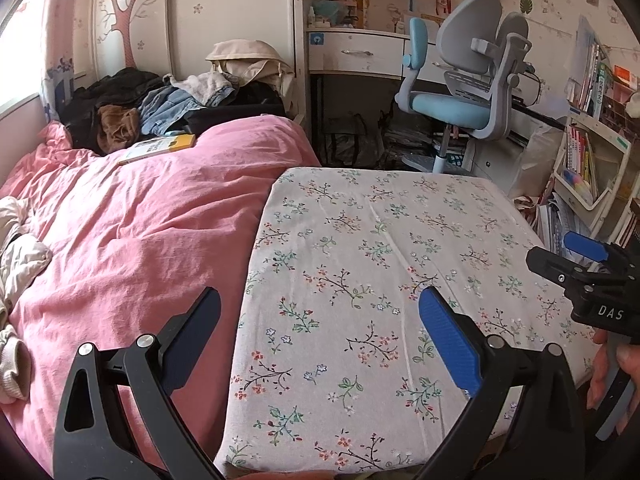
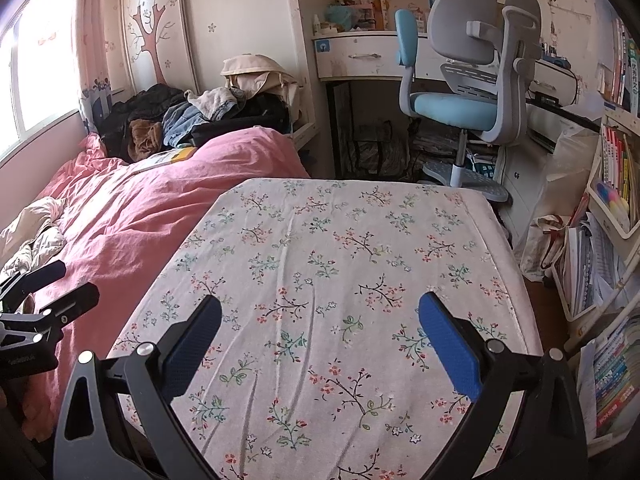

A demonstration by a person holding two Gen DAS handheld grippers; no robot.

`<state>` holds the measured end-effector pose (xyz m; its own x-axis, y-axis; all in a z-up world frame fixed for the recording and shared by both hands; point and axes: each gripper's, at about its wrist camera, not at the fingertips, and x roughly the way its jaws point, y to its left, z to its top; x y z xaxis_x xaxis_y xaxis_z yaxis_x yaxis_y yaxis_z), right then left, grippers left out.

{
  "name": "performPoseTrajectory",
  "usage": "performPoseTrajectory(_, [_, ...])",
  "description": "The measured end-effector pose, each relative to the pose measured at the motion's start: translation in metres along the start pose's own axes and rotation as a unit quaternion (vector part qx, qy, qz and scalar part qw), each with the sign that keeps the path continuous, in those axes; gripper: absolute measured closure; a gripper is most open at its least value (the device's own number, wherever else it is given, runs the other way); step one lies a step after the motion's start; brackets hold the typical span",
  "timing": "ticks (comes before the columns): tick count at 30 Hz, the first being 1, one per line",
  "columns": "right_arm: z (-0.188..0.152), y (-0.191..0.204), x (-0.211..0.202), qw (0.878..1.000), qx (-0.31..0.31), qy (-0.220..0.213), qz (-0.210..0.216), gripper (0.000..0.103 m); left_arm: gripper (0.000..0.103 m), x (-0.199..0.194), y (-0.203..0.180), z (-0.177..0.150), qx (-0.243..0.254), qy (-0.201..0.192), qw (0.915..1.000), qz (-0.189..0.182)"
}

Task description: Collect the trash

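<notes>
My left gripper (image 1: 320, 312) is open and empty above the floral sheet (image 1: 360, 264) of the bed, near the seam with the pink duvet (image 1: 132, 216). My right gripper (image 2: 320, 316) is open and empty over the same floral sheet (image 2: 340, 256). The right gripper also shows at the right edge of the left wrist view (image 1: 576, 256), and the left gripper at the left edge of the right wrist view (image 2: 52, 284). No piece of trash is plainly visible on the sheet. A yellow and white book (image 1: 158, 148) lies on the duvet near the far end.
A heap of clothes (image 1: 160, 104) lies at the bed's far end. A blue and grey desk chair (image 1: 464, 80) stands before the white desk (image 1: 360, 54). Shelves with books (image 2: 612, 200) and papers line the right side. A white jacket (image 1: 20, 256) lies at left.
</notes>
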<state>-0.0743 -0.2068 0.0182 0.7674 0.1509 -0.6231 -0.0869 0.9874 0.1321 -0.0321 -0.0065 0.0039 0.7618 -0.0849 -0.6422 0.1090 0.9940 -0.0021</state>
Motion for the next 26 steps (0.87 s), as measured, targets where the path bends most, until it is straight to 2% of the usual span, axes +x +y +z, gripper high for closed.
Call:
performPoseTrajectory(3, [0.000,0.000,0.000,1.000,-0.003,0.001,0.000,0.008,0.007,0.002,0.002,0.000,-0.007,0.005,0.9999,-0.011])
performPoseTrajectory(6, [0.000,0.001,0.004,1.000,-0.007,0.006,-0.002,0.008,0.007,0.005,0.010,-0.002,-0.037,0.011,0.9986,-0.037])
performPoseTrajectory(10, [-0.002,-0.003,0.023,0.999,-0.012,0.039,0.002,0.008,0.007,0.000,0.022,-0.006,-0.077,-0.011,0.9945,-0.070])
performPoseTrajectory(14, [0.001,-0.010,0.039,0.998,-0.012,0.056,-0.006,0.008,0.007,-0.001,0.018,-0.005,-0.058,-0.020,0.9967,-0.053])
performPoseTrajectory(20, [0.002,-0.016,0.063,0.997,-0.025,0.074,-0.028,0.008,0.007,0.015,0.011,-0.004,-0.034,0.037,0.9980,-0.038])
performPoseTrajectory(26, [0.008,-0.034,0.088,0.994,-0.011,0.092,-0.050,0.008,0.007,0.021,0.016,-0.005,-0.045,0.051,0.9971,-0.034])
